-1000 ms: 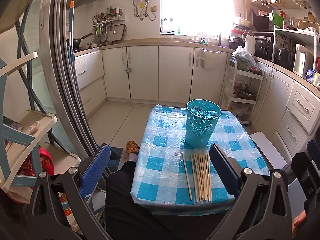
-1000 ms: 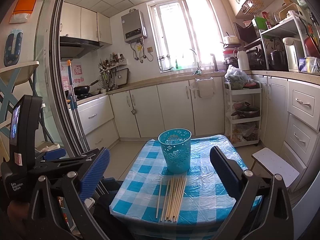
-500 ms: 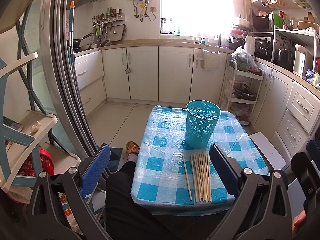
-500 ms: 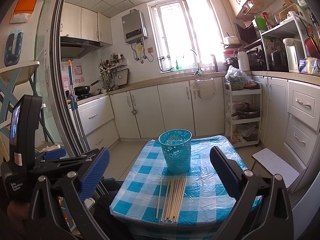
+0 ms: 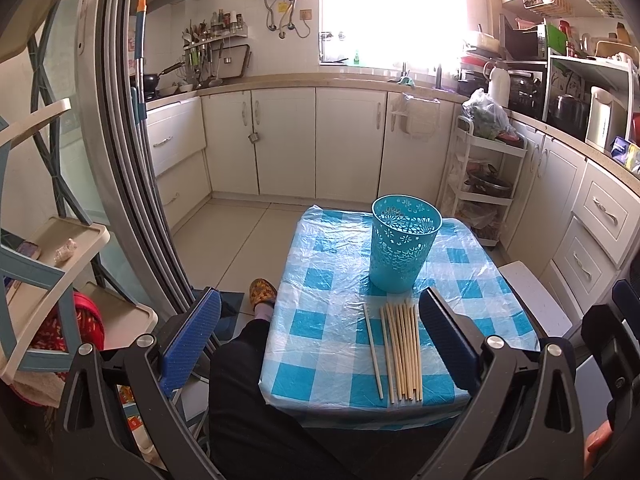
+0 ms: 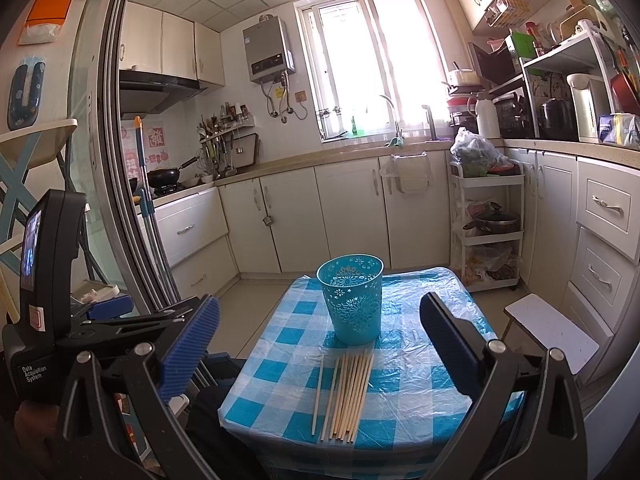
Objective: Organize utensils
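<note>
Two grippers wide, chopsticks flat on table

Left wrist view: your left gripper (image 5: pixel 320 340) is spread wide and holds nothing, above the near left of the small table (image 5: pixel 320 276) with its blue-white checked plastic cover. Chopsticks (image 5: pixel 402 350) lie side by side on the near part, one slightly apart on the left. Teal perforated cup (image 5: pixel 405 248) stands upright just behind them. White kitchen cabinets (image 5: pixel 280 140) behind.

Right wrist view: your right gripper (image 6: pixel 320 344) is also wide and empty. Chopsticks (image 6: pixel 348 394) are in front of the cup (image 6: pixel 352 300). Bright window (image 6: pixel 376 60), cart (image 6: pixel 486 224) on the right.
</note>
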Motion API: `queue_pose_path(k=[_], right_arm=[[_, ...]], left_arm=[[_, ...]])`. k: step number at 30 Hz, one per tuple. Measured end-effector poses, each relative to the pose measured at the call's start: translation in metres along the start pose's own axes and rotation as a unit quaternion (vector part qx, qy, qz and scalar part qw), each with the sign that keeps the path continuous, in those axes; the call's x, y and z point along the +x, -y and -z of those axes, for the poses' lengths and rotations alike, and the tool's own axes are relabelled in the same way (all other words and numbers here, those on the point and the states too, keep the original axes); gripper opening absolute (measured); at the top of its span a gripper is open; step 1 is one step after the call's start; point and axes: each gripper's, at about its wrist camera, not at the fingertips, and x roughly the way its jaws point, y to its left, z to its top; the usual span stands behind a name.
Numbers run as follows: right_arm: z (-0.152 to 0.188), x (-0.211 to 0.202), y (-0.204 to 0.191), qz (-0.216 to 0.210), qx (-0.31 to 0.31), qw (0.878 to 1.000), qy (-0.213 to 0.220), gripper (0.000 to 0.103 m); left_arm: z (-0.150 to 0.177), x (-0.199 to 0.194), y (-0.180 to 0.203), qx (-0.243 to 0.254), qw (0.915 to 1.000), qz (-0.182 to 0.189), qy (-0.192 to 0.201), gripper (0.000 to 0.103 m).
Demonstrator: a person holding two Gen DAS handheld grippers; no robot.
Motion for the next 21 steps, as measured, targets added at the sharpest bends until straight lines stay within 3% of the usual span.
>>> queue_pose_path(k=[5, 9, 12, 13, 15, 16, 18, 21], right_arm=[[0.006, 0.023, 0.016, 0.012, 0.012, 0.999, -0.032, 0.096], [0.019, 0.069, 0.047, 0.030, 0.028, 0.995, -0.089, 0.096], [0.041, 0.116, 0.074, 0.051, 0.042, 0.985, -0.161, 0.095], [0.048, 0.128, 0.081, 0.059, 0.040, 0.980, -0.187, 0.092], [0.068, 0.162, 0.096, 0.063, 0.030, 0.972, -0.225, 0.073], [0.076, 0.174, 0.100, 0.067, 0.022, 0.968, -0.240, 0.070], [0.092, 0.197, 0.107, 0.071, 0.010, 0.957, -0.281, 0.053], [0.111, 0.228, 0.107, 0.050, 0.029, 0.951, -0.305, 0.042]], left_arm=[[0.007, 0.026, -0.002, -0.001, 0.9998, 0.001, -0.020, 0.095], [0.019, 0.060, -0.007, -0.003, 0.9984, 0.002, -0.056, 0.095], [0.028, 0.094, -0.012, -0.010, 0.9957, 0.001, -0.092, 0.095], [0.031, 0.103, -0.013, -0.011, 0.9950, -0.002, -0.099, 0.095], [0.037, 0.115, -0.015, -0.012, 0.9940, -0.005, -0.109, 0.096], [0.041, 0.126, -0.015, -0.010, 0.9930, -0.010, -0.117, 0.095], [0.047, 0.141, -0.016, -0.009, 0.9915, -0.014, -0.129, 0.095], [0.055, 0.167, -0.014, -0.004, 0.9885, -0.017, -0.150, 0.095]])
